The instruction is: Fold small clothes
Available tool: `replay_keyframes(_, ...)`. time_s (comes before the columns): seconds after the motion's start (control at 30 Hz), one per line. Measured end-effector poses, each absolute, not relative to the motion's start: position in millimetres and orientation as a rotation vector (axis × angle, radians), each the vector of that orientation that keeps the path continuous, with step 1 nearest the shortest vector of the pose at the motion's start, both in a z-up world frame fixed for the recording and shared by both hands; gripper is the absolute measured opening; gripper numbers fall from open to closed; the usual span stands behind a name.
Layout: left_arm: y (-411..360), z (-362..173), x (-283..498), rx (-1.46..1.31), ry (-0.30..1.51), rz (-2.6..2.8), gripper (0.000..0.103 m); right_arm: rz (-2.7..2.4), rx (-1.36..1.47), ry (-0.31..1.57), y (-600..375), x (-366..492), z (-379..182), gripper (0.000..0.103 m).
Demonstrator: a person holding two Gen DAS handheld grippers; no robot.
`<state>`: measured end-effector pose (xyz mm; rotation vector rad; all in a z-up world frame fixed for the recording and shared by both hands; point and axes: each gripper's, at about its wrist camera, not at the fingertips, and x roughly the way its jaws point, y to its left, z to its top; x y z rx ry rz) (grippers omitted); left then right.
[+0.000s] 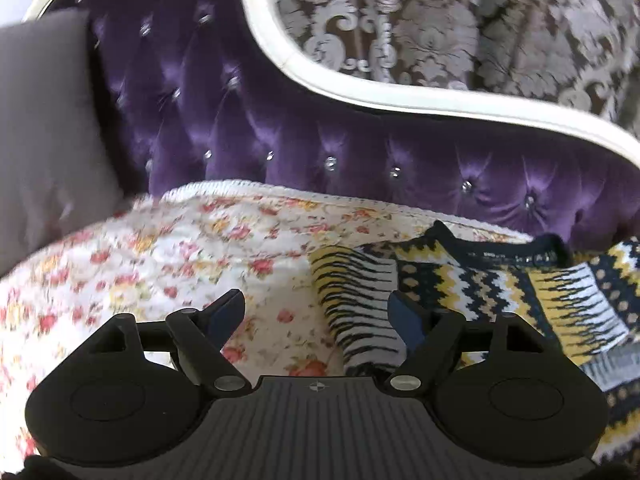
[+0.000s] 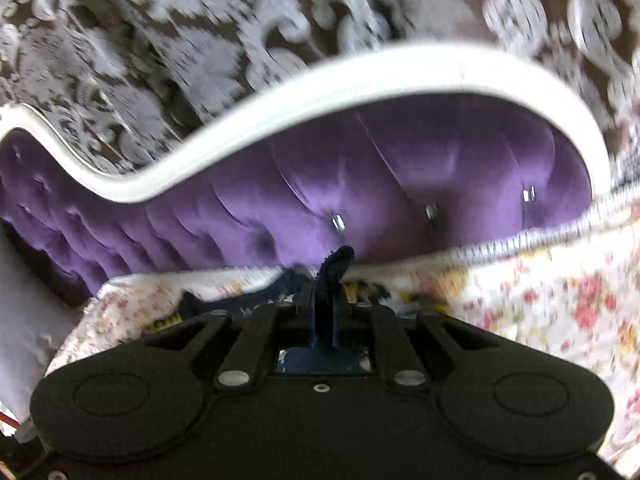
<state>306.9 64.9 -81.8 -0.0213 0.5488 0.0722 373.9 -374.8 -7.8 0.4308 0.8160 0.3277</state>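
Note:
A small knitted sweater (image 1: 472,280) with navy, yellow and white zigzag bands lies on the floral bedspread (image 1: 160,264), its sleeve (image 1: 360,304) folded in at the left. My left gripper (image 1: 318,312) is open above the bedspread, its right finger (image 1: 406,320) over the sleeve's edge. My right gripper (image 2: 326,300) is shut on a navy edge of the sweater (image 2: 338,260), which sticks up between its jaws. The rest of the sweater is mostly hidden behind that gripper.
A purple tufted headboard (image 1: 280,132) with a white curved frame (image 1: 360,92) stands just behind the bed. A grey pillow (image 1: 44,128) leans at the left. Damask wallpaper (image 1: 440,20) lies beyond.

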Motion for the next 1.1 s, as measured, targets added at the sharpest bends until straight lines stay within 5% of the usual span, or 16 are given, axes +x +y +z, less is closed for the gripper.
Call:
replay_keyframes(0.4,71,-115,326,0.029,0.713,0.123,0.08,0.318,0.378,0.917,-380,366,-67,0.02)
replay_keyframes(0.63,77,-117,327,0.014,0.723,0.131,0.084,0.24,0.281,0.93,-390,356,-86,0.04)
replay_keyframes(0.7,77,-116,327,0.022,0.722,0.138,0.084,0.2,0.227,0.903,-392,352,-84,0.056)
replay_keyframes(0.97,77,-110,325,0.021,0.688,0.152,0.082,0.202,0.098,0.654,-372,313,-53,0.07)
replay_keyframes(1.1,76,-81,305,0.012,0.515,0.221,0.079,0.281,0.079,0.592,-343,304,-50,0.07)
